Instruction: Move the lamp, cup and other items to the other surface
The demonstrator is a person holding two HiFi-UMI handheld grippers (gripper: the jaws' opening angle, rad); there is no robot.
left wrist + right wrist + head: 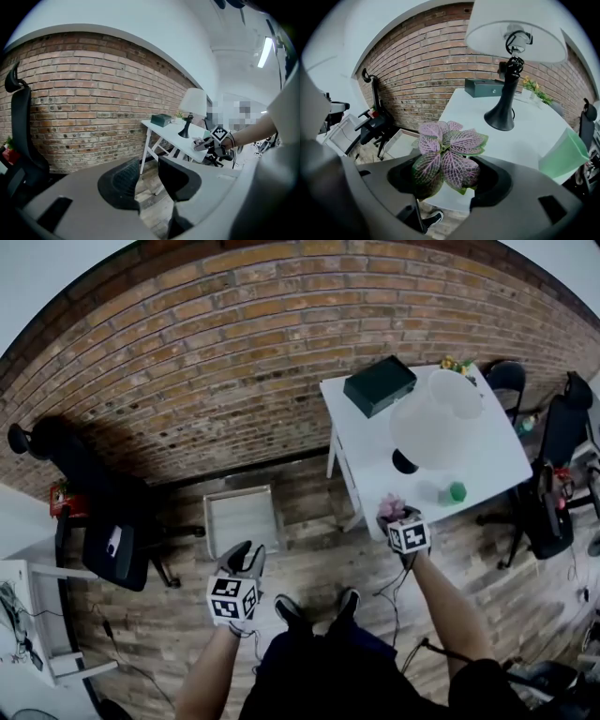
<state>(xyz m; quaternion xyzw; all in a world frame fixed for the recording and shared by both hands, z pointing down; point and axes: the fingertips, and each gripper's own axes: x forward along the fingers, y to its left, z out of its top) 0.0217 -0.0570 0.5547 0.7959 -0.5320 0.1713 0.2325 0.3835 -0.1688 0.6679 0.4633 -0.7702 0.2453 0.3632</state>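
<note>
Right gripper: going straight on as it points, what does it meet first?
Probably the black base of the lamp, slightly right of that line across the white table; the plant held in the right gripper would touch first. Depth is unclear.

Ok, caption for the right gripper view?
Right gripper gripping a plant at the edge of the white table; lamp, dark box and green cup behind.

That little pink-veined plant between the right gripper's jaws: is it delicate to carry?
Probably light: the plant is small, fitting between the jaws of the right gripper. Its thin leaves look floppy and would likely bruise if squeezed. Its base is hidden beneath them, so slipperiness is hard to judge.
</note>
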